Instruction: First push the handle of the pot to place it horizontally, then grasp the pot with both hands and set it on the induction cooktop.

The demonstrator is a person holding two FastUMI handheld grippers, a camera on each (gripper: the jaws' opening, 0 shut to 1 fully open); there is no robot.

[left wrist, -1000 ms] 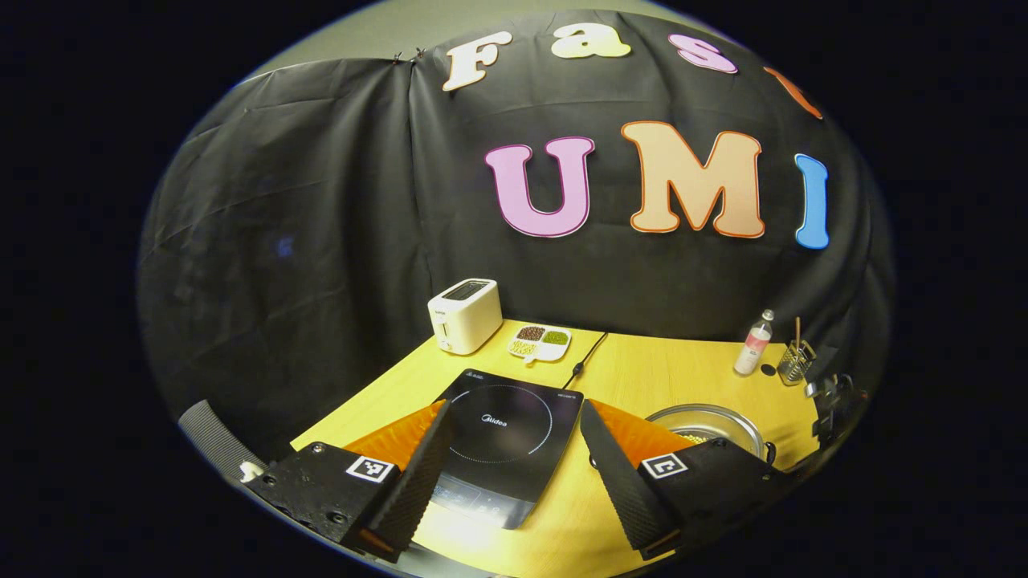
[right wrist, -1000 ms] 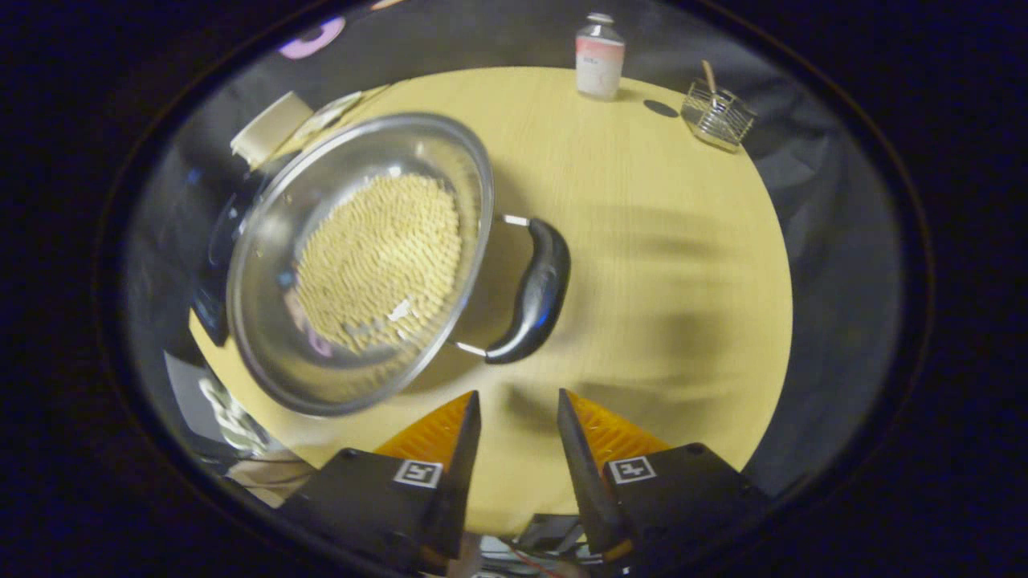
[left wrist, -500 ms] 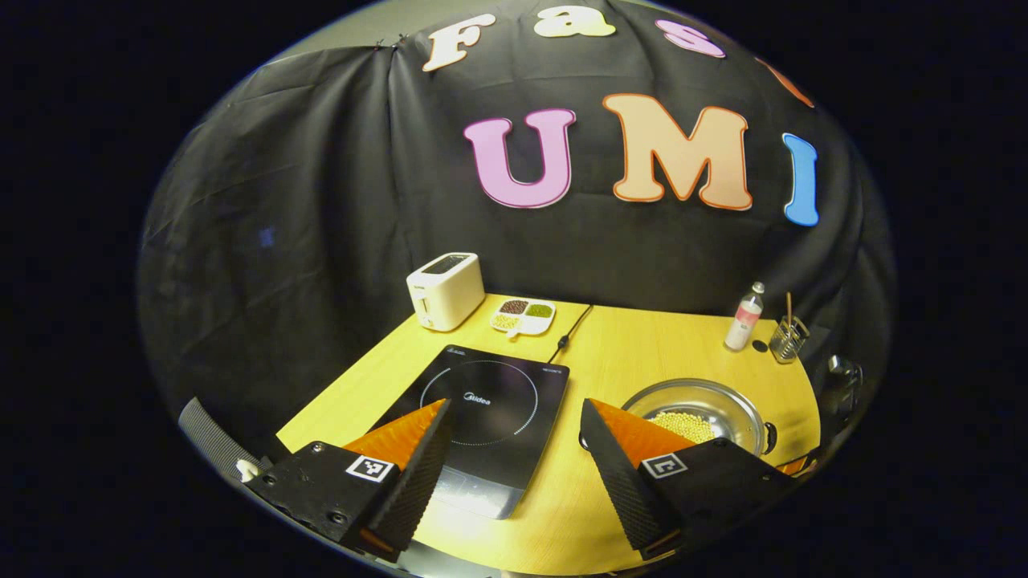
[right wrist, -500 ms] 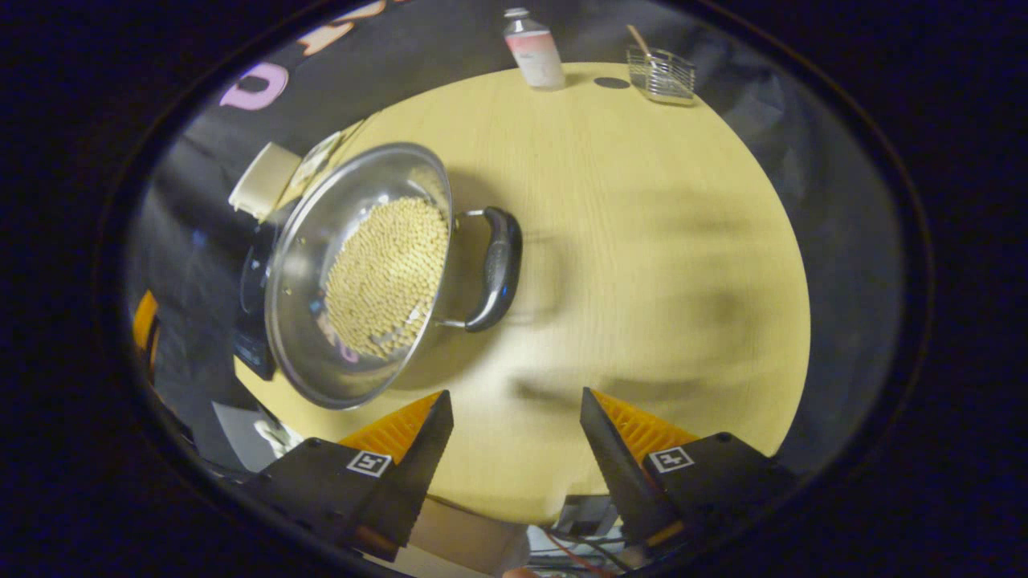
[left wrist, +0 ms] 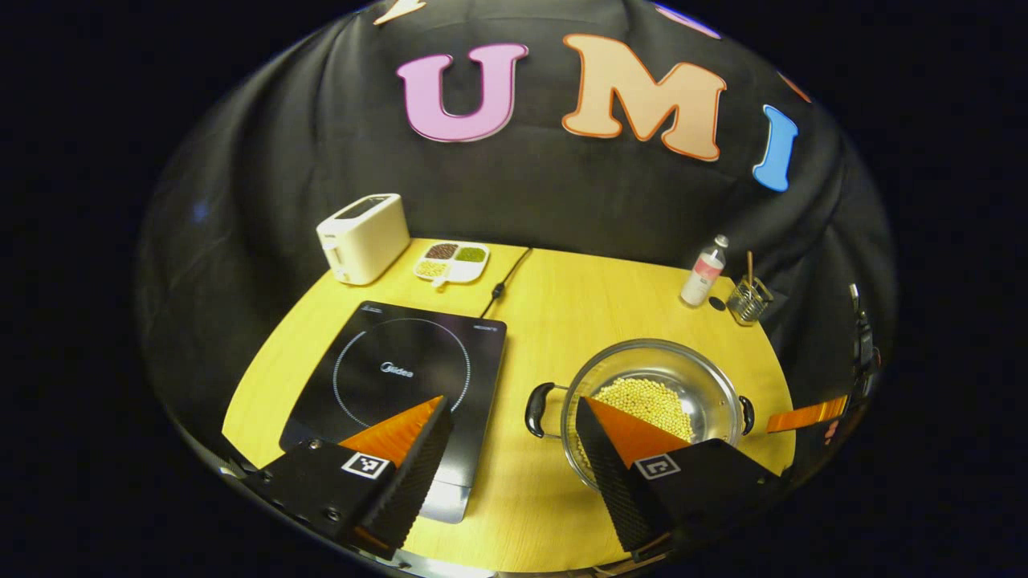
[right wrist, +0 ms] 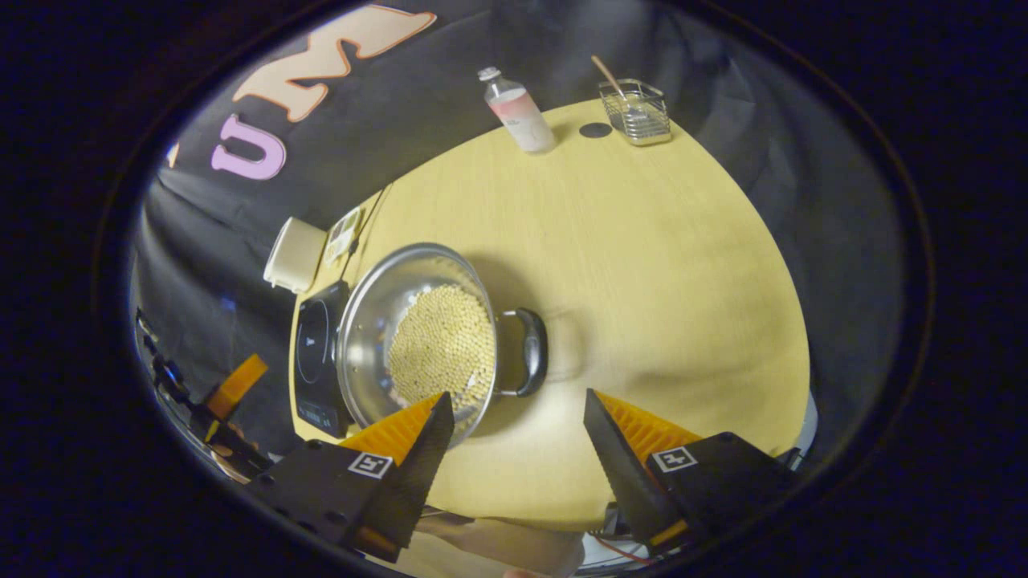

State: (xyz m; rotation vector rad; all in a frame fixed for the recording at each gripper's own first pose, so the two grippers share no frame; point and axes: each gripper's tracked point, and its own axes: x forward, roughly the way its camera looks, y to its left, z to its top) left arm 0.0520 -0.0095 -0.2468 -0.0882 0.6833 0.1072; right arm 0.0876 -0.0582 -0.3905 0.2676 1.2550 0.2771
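Observation:
A steel pot (left wrist: 707, 385) with pale beans in it stands on the yellow table (left wrist: 586, 313), right of the black induction cooktop (left wrist: 393, 361). Its two black handles (left wrist: 536, 409) point left and right in the left gripper view. My left gripper (left wrist: 510, 409) hovers open above the table's front edge, between cooktop and pot, holding nothing. In the right gripper view the pot (right wrist: 377, 321) lies left of centre with one handle (right wrist: 530, 353) facing me. My right gripper (right wrist: 518, 397) is open and empty, above and short of that handle. Beyond the pot is the cooktop (right wrist: 313, 353).
At the table's back stand a white toaster (left wrist: 361, 237), a divided dish of beans (left wrist: 451, 261), a bottle (left wrist: 703, 273) and a wire basket (left wrist: 747, 297). The cooktop's cable (left wrist: 502, 281) runs to the back. The bottle (right wrist: 518, 112) and basket (right wrist: 638, 112) sit far off.
Both grippers have risen and drawn back from the table, so pot and cooktop look smaller. The right gripper's fingers have spread wider. The pot has stayed on the table.

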